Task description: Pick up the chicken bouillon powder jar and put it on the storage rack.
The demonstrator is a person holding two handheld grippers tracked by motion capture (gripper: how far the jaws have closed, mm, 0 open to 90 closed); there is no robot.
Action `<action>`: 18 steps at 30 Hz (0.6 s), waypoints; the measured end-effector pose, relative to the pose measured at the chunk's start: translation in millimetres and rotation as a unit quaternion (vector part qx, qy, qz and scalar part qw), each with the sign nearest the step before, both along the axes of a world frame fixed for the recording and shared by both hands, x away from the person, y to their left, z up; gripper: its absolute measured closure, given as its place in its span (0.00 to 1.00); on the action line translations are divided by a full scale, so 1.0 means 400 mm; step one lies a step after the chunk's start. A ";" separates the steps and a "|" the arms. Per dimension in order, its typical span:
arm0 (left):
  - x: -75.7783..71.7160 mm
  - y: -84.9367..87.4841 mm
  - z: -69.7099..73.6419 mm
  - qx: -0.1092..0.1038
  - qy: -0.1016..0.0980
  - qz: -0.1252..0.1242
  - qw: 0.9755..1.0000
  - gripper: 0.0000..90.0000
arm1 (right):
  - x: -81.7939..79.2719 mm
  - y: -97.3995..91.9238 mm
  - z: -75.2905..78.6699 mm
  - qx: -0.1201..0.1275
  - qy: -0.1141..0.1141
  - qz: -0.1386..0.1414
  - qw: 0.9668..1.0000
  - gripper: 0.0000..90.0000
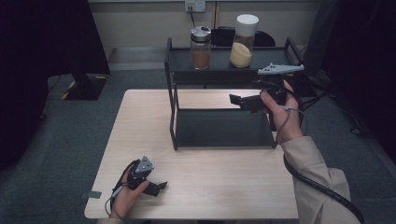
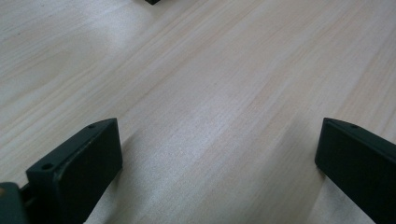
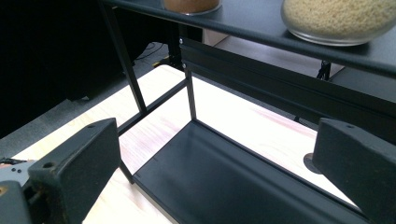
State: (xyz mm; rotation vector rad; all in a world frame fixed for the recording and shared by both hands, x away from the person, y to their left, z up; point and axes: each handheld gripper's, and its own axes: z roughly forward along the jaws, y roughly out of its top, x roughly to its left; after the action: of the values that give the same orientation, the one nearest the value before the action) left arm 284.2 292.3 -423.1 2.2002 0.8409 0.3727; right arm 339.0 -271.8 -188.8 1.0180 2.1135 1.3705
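A black two-tier metal rack (image 1: 173, 93) stands on the far half of the light wooden table (image 1: 140, 121). Its top shelf carries a jar of brown powder (image 1: 201, 48) with a metal lid and a taller jar of yellow grains (image 1: 243, 41) with a white lid. My right gripper (image 1: 236, 99) hovers open at the rack's right side, between the two shelves, jaws pointing left over the lower shelf (image 3: 219, 177). In the right gripper view the brown jar's base (image 3: 190, 4) and the yellow jar's base (image 3: 338, 18) sit above. My left gripper (image 1: 159, 186) rests open near the table's front left, over bare wood (image 2: 210, 116).
Grey carpet surrounds the table. A dark stand base (image 1: 84, 86) sits on the floor at the far left. A wall socket (image 1: 194, 5) with a cable is behind the rack. A thick black cable (image 1: 322, 186) trails along the person's right sleeve.
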 end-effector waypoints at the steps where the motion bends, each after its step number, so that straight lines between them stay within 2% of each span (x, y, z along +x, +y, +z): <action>1: 0.000 0.000 0.000 0.000 0.000 0.000 1.000 0.00 | -0.001 -0.001 -0.003 0.000 -0.001 0.000 1.000 0.00; 9: 0.000 0.000 0.000 0.000 0.000 0.000 1.000 0.00 | -0.010 -0.003 -0.026 -0.008 -0.003 0.002 1.000 0.00; 18: 0.000 0.000 -0.001 -0.001 -0.001 0.000 1.000 0.00 | -0.019 -0.013 -0.067 -0.005 0.001 0.003 1.000 0.00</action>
State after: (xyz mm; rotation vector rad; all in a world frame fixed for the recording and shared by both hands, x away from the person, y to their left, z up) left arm 284.0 292.3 -423.4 2.1984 0.8411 0.3736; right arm 331.5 -277.0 -215.7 1.0106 2.1239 1.3611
